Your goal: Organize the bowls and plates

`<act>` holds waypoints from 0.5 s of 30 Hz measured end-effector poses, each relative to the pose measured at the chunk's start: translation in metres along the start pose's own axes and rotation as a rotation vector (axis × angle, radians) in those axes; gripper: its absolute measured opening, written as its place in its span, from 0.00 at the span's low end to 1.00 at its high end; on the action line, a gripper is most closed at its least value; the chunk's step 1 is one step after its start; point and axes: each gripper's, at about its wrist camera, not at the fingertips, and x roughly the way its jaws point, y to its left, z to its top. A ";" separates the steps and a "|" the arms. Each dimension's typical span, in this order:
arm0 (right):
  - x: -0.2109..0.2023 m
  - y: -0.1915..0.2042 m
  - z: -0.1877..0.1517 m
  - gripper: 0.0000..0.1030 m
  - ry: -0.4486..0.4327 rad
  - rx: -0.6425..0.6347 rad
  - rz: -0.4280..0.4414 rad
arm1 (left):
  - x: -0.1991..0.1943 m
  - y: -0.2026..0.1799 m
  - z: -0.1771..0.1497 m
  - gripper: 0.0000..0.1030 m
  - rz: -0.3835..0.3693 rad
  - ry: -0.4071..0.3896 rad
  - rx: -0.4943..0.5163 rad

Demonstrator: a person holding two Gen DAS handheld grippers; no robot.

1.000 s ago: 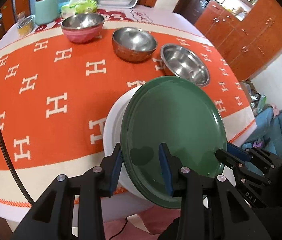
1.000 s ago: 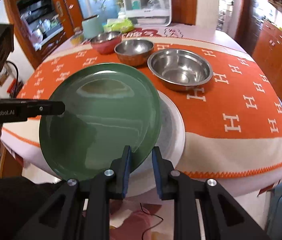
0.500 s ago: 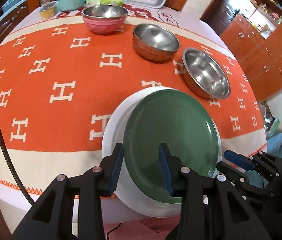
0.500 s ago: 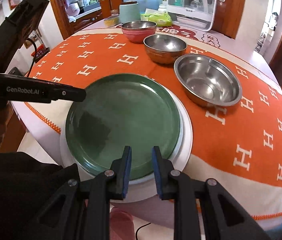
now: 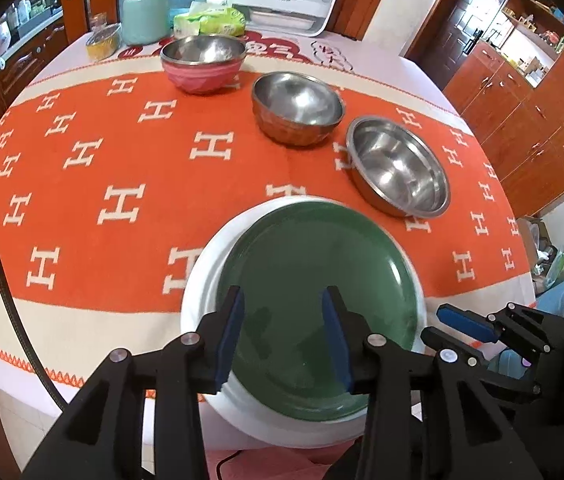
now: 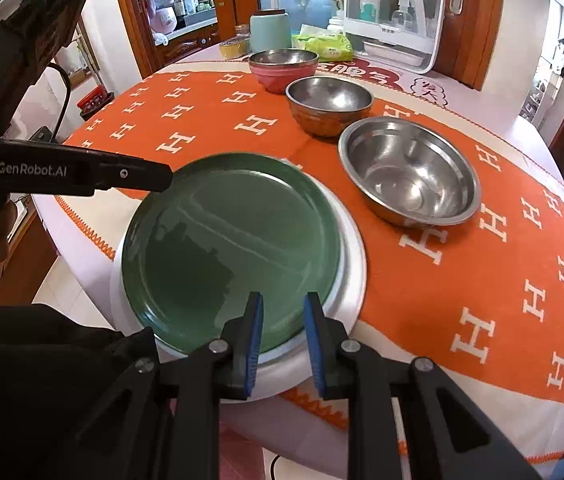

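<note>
A green plate (image 5: pixel 318 276) lies flat on a larger white plate (image 5: pixel 201 280) at the near table edge; both also show in the right wrist view, the green plate (image 6: pixel 233 240) on the white plate (image 6: pixel 352 276). My left gripper (image 5: pixel 284 336) is open and empty above the green plate's near rim. My right gripper (image 6: pixel 282 342) is open and empty just above the plates' near edge. A pink bowl (image 5: pixel 201 64), a copper-sided steel bowl (image 5: pixel 296 108) and a wide steel bowl (image 5: pixel 398 166) stand in a row behind.
The round table carries an orange cloth (image 5: pixel 121 168) with white H marks. A mint canister (image 5: pixel 143 14), a green packet (image 5: pixel 207 20), a small yellow dish (image 5: pixel 101 40) and a white appliance (image 6: pixel 394 20) stand at the far edge. Wooden cabinets (image 5: pixel 542 92) stand to the right.
The green plate went from tilted and held up to lying flat on the white plate. Both grippers let it go, opened a little and drew back toward the near edge.
</note>
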 end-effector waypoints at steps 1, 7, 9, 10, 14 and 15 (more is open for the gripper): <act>-0.001 -0.003 0.000 0.20 -0.005 0.000 -0.004 | -0.001 -0.004 0.002 0.41 0.000 -0.007 0.007; -0.006 -0.018 0.003 0.20 -0.032 0.005 -0.035 | -0.005 -0.025 0.015 0.52 -0.021 -0.033 0.042; -0.007 -0.024 0.005 0.20 -0.040 0.008 -0.045 | -0.005 -0.034 0.021 0.53 -0.030 -0.043 0.055; -0.007 -0.026 0.006 0.21 -0.043 0.009 -0.050 | -0.005 -0.038 0.024 0.54 -0.030 -0.046 0.058; -0.008 -0.038 0.010 0.25 -0.063 0.019 -0.062 | -0.003 -0.050 0.035 0.57 -0.027 -0.052 0.075; -0.008 -0.041 0.011 0.28 -0.069 0.023 -0.066 | -0.002 -0.052 0.039 0.59 -0.026 -0.052 0.079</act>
